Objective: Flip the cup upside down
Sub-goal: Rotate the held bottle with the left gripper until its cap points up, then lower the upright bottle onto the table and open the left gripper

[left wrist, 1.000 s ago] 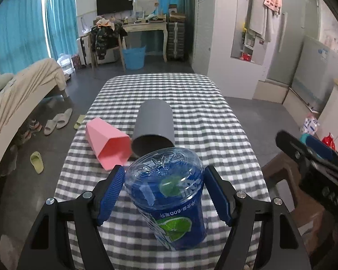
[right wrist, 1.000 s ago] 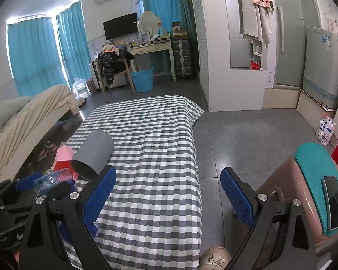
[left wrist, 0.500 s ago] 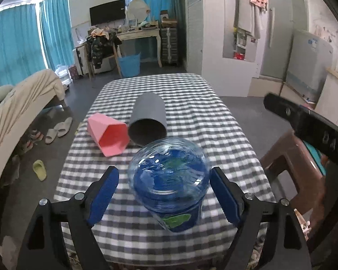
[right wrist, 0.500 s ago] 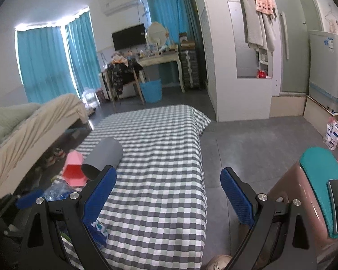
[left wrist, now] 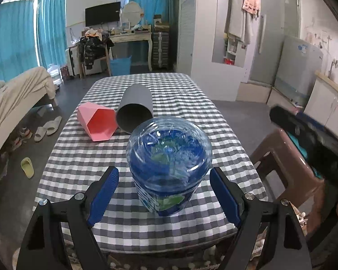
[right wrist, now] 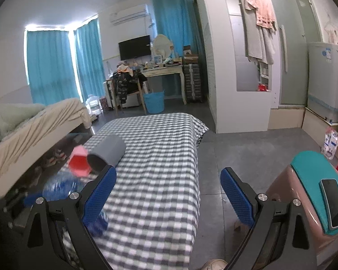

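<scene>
A clear blue plastic cup [left wrist: 169, 166] stands upside down on the checked table [left wrist: 180, 103], base up, between the pads of my left gripper [left wrist: 164, 193]. The left gripper is open and its pads stand apart from the cup on both sides. The cup shows blurred at the lower left of the right wrist view [right wrist: 60, 184]. My right gripper [right wrist: 169, 193] is open and empty, raised over the table's right edge.
A pink faceted cup [left wrist: 97, 121] and a grey cup [left wrist: 135, 108] lie on their sides behind the blue cup, mouths toward me. A brown stool with a teal top [right wrist: 313, 193] and a phone [right wrist: 333, 202] stands right of the table. A bed [right wrist: 33, 121] stands on the left.
My left gripper has opened and drawn back from the blue cup, which now stands upright on its mouth instead of tilted. My right gripper has lifted and tilted upward.
</scene>
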A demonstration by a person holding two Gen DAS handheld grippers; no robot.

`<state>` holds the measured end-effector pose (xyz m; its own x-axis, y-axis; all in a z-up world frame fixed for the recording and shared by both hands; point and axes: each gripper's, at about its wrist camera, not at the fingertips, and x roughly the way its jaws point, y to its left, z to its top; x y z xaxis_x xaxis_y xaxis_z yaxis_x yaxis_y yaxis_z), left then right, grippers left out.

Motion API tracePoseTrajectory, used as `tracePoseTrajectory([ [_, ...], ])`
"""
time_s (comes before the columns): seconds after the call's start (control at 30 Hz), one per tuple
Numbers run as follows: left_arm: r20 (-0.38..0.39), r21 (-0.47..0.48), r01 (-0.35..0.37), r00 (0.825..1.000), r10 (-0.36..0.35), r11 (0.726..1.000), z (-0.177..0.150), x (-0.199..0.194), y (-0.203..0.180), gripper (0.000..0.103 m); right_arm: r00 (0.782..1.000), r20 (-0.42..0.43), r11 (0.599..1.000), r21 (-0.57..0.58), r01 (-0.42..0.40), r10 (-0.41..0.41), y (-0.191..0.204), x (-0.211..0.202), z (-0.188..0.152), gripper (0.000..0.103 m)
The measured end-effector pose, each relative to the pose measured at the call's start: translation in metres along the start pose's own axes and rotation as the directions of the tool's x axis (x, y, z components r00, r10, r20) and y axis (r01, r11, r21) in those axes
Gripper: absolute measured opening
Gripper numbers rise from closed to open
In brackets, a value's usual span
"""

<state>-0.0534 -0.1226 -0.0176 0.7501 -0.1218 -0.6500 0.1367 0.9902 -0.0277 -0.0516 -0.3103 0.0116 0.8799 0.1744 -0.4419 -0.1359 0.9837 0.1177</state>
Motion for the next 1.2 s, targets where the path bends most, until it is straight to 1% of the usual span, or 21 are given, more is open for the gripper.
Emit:
tracePoseTrajectory([
  [0.17, 0.029, 0.003, -0.013, 1.000, 0.013, 1.000, -0.012, 0.006, 0.003, 0.086, 0.999, 0.042, 0.996, -0.087, -0.018, 0.022, 0.013, -0.012, -0.014, 0.094],
  [0.23, 0.044, -0.004, -0.016, 0.999, 0.016, 1.000, -0.014, 0.010, 0.006, 0.086, 0.998, 0.056, 0.992, -0.122, -0.016, 0.023, 0.020, -0.013, -0.016, 0.094],
  [0.3, 0.059, -0.030, -0.009, 0.998, 0.010, 1.000, -0.014, 0.013, 0.011, 0.086, 0.998, 0.050, 0.992, -0.128, -0.019, 0.026, 0.023, -0.011, -0.018, 0.094],
  [0.4, 0.078, -0.057, 0.033, 0.997, -0.028, 0.998, -0.014, 0.016, 0.016, 0.086, 0.999, 0.034, 0.992, -0.120, -0.029, 0.033, 0.023, -0.005, -0.021, 0.094],
  [0.5, 0.073, -0.037, 0.058, 0.996, -0.056, 0.998, -0.015, 0.023, 0.013, 0.085, 0.999, 0.024, 0.994, -0.109, -0.024, 0.027, 0.021, -0.001, -0.021, 0.094],
  [0.6, 0.060, -0.006, 0.079, 0.995, -0.078, 0.997, -0.017, 0.030, 0.007, 0.082, 1.000, 0.017, 0.995, -0.097, -0.023, 0.025, 0.017, 0.001, -0.021, 0.094],
  [0.63, 0.056, 0.005, 0.078, 0.995, -0.078, 0.997, -0.017, 0.032, 0.004, 0.070, 1.000, 0.016, 0.995, -0.093, -0.021, 0.023, 0.016, 0.001, -0.020, 0.094],
  [0.67, 0.048, 0.024, 0.069, 0.996, -0.070, 0.997, -0.017, 0.035, 0.002, 0.066, 1.000, 0.016, 0.996, -0.089, -0.021, 0.022, 0.015, 0.001, -0.020, 0.094],
  [0.73, 0.069, 0.040, 0.064, 0.995, -0.066, 0.997, -0.015, 0.035, 0.000, 0.066, 1.000, 0.013, 0.997, -0.078, -0.022, 0.023, 0.013, 0.002, -0.020, 0.094],
  [0.87, 0.117, 0.039, 0.061, 0.991, -0.065, 0.997, -0.006, 0.036, -0.001, 0.066, 1.000, 0.010, 0.998, -0.063, -0.021, 0.022, 0.011, 0.003, -0.019, 0.094],
  [0.97, 0.140, 0.048, 0.052, 0.988, -0.058, 0.997, 0.005, 0.045, -0.002, 0.066, 1.000, 0.005, 0.998, -0.059, -0.018, 0.018, 0.010, 0.005, -0.019, 0.094],
  [1.07, 0.125, 0.045, 0.044, 0.991, -0.049, 0.998, 0.013, 0.059, 0.001, 0.066, 1.000, 0.000, 0.998, -0.057, -0.017, 0.017, 0.009, 0.007, -0.018, 0.094],
  [1.2, 0.082, 0.022, 0.035, 0.996, -0.037, 0.999, 0.012, 0.075, 0.004, 0.066, 1.000, -0.006, 0.999, -0.052, -0.014, 0.014, 0.007, 0.009, -0.017, 0.094],
])
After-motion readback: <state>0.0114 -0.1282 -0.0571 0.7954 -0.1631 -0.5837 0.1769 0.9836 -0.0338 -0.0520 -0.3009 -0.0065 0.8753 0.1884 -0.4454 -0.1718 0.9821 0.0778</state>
